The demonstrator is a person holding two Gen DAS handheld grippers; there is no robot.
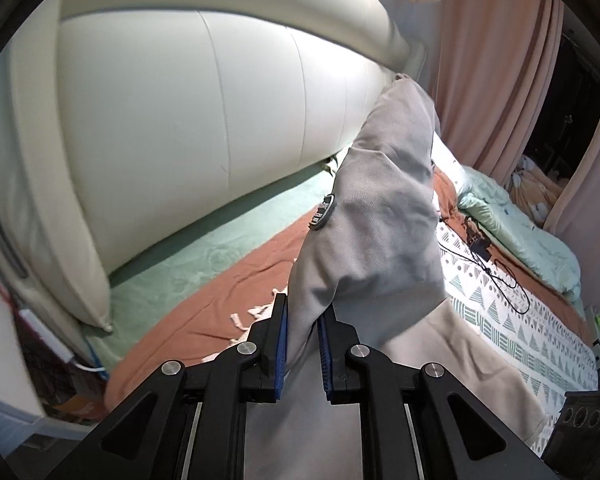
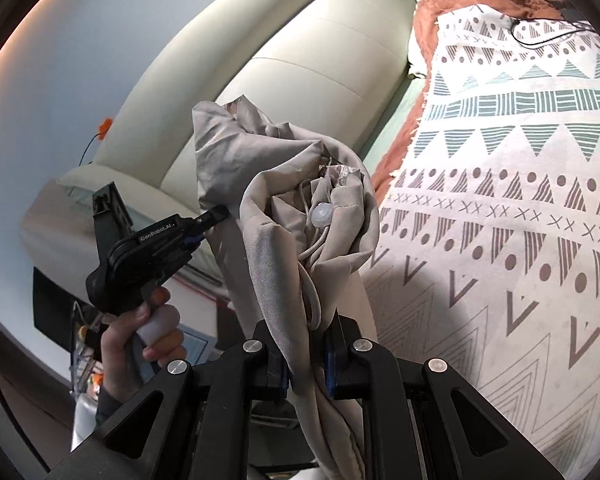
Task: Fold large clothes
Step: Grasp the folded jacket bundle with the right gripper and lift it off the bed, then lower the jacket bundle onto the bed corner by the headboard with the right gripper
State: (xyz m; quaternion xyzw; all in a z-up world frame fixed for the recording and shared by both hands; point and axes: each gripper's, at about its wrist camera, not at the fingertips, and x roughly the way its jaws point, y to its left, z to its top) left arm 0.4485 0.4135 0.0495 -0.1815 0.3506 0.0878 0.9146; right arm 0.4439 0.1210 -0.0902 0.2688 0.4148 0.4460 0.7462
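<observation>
A large grey-beige garment (image 1: 384, 216) hangs in the air above the bed, held by both grippers. In the left wrist view my left gripper (image 1: 303, 312) is shut on a bunched edge of the cloth, which rises ahead in a tall fold with a round dark patch (image 1: 322, 213) on it. In the right wrist view my right gripper (image 2: 304, 334) is shut on another gathered part of the garment (image 2: 272, 184), where a white drawcord and a round toggle (image 2: 323, 213) show. The left gripper (image 2: 216, 216) also appears there, in a person's hand (image 2: 140, 336), pinching the cloth's left side.
Under the garment lies a bed with a patterned white blanket (image 2: 500, 200) over a rust-coloured sheet (image 1: 220, 288). A padded cream headboard (image 1: 180, 120) runs along the far side. Black cables (image 1: 488, 256), a pale green duvet (image 1: 520, 224) and pink curtains (image 1: 500, 80) are at the bed's far end.
</observation>
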